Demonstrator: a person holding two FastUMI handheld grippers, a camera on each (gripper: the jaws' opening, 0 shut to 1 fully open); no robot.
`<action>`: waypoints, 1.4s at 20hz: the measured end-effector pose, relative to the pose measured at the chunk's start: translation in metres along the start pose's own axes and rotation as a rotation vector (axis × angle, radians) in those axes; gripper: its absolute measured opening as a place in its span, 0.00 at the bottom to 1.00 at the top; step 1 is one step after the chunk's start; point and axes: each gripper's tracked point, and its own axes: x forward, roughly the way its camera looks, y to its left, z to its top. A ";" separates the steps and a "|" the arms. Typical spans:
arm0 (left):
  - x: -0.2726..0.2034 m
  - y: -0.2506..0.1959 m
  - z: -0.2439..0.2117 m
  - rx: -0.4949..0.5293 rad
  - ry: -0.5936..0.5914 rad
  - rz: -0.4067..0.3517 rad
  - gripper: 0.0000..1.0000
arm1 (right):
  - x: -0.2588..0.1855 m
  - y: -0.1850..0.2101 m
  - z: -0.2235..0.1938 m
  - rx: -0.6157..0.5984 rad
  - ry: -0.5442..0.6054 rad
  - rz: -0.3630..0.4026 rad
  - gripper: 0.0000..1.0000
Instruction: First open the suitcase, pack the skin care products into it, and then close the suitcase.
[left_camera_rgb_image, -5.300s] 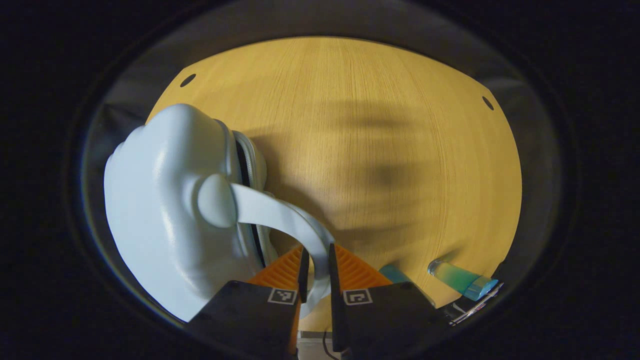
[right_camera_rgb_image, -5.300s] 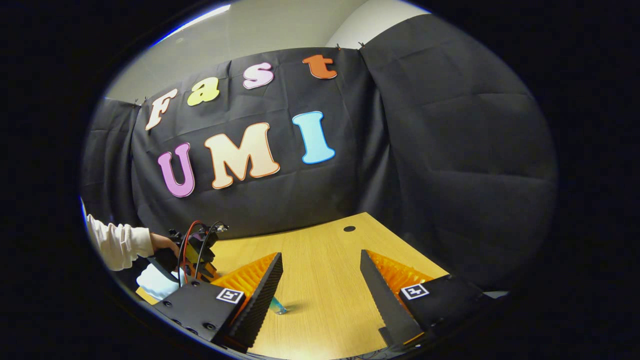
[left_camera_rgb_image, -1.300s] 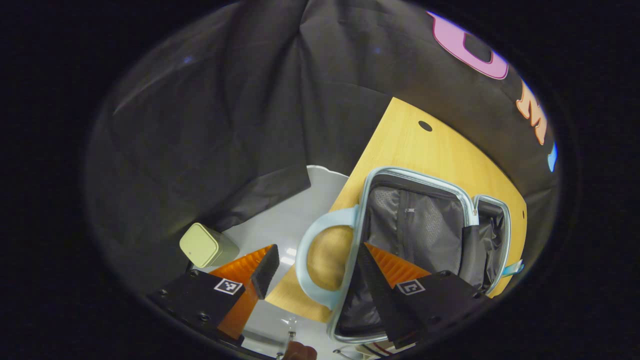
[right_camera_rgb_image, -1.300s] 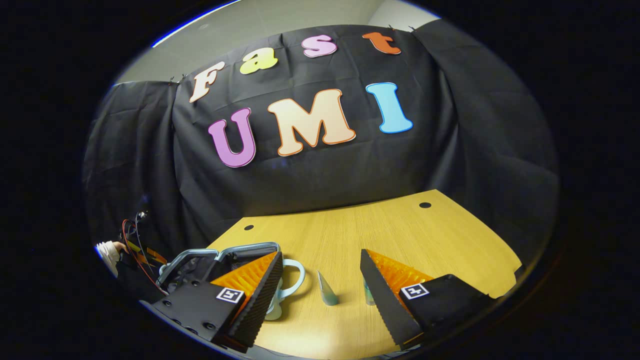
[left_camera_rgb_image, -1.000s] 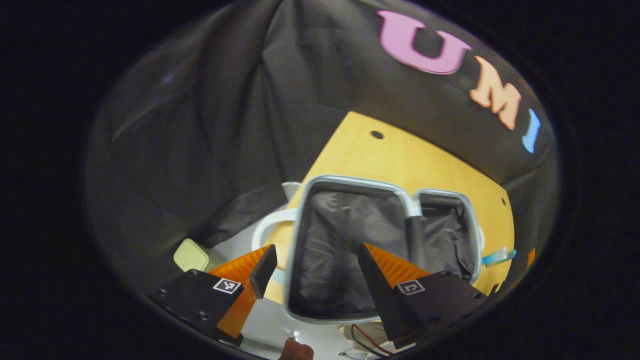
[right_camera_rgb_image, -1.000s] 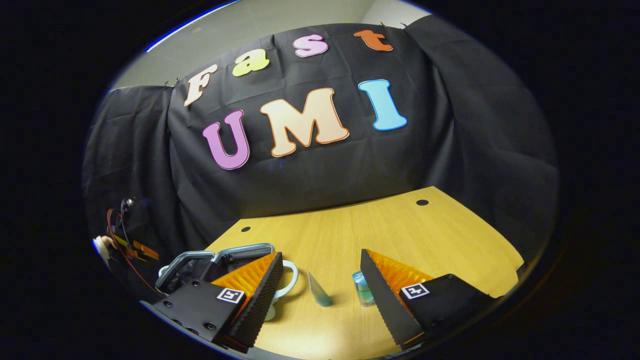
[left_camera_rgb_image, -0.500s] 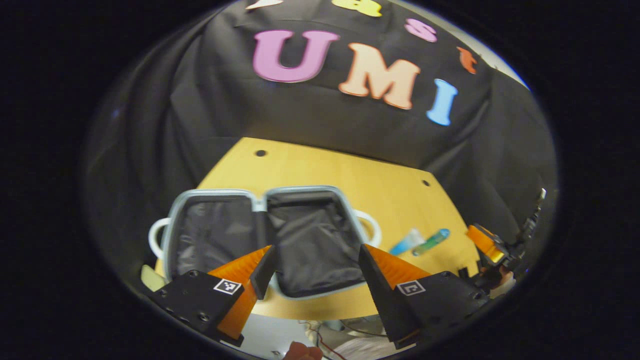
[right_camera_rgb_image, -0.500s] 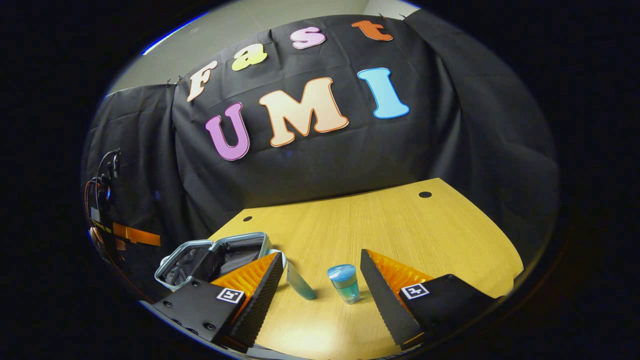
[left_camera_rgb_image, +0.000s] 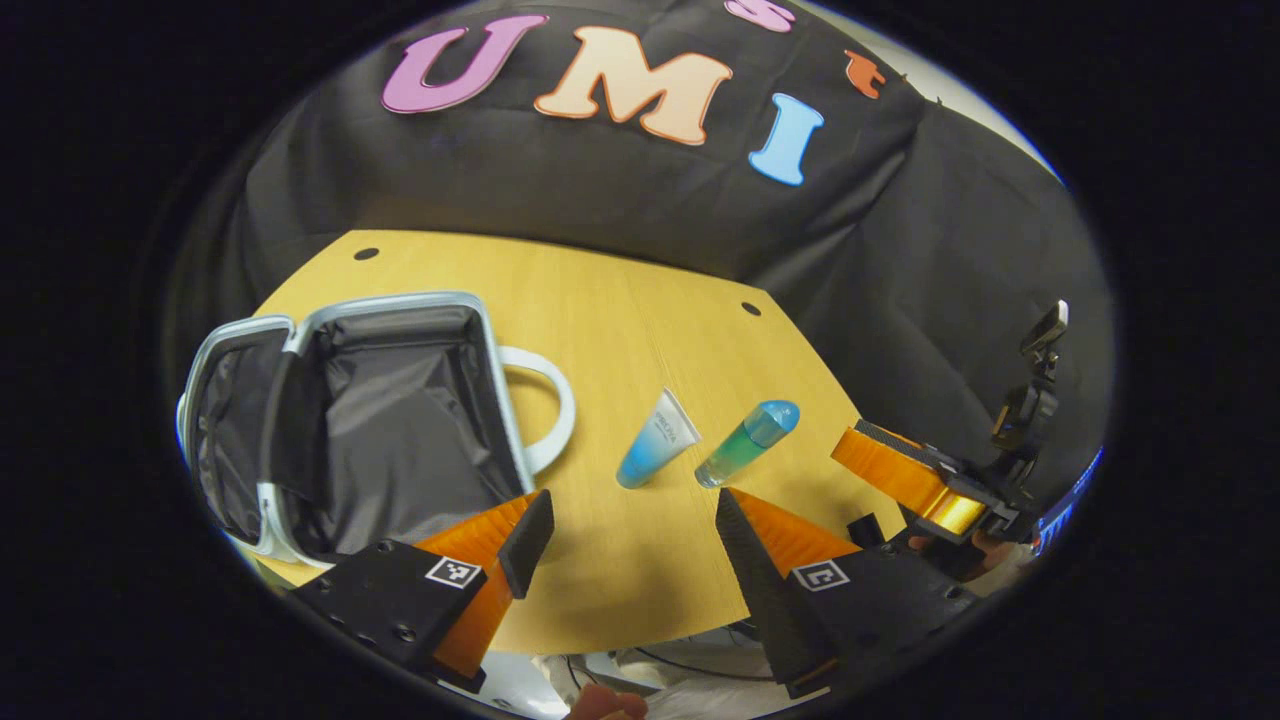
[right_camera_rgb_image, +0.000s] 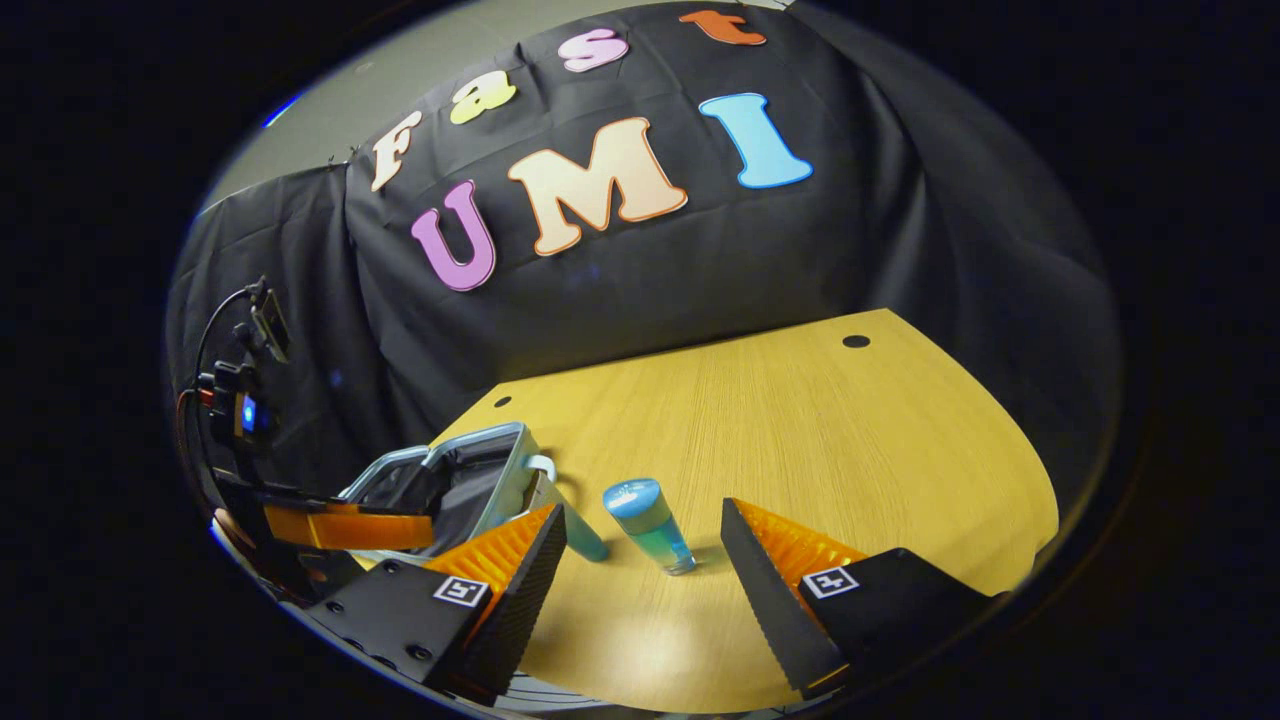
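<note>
Two claws, left claw (left_camera_rgb_image: 625, 520), right claw (right_camera_rgb_image: 645, 535), gaping, holding nothing, suitcase (left_camera_rgb_image: 350, 410) open.

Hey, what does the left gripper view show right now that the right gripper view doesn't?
The left gripper view looks down into the open suitcase, so the dark lining of both halves is plain. The whole tube lies bare, and the right gripper sits at its far right.

The right gripper view takes the suitcase nearly edge-on, with the tube partly behind its own finger and the left gripper at its far left.

Shared by both: the wooden table, the bottle beside the tube, the suitcase open, and each view's own gripper open.
</note>
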 end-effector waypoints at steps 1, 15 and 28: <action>0.011 -0.003 0.001 0.003 -0.001 0.015 0.97 | 0.002 -0.002 -0.007 0.000 0.012 0.009 0.98; 0.124 0.001 -0.018 -0.060 0.004 0.186 0.96 | 0.028 -0.027 -0.057 0.008 0.093 0.070 0.94; 0.141 0.014 -0.028 -0.052 0.040 0.261 0.32 | 0.066 -0.022 -0.072 -0.025 0.139 0.127 0.98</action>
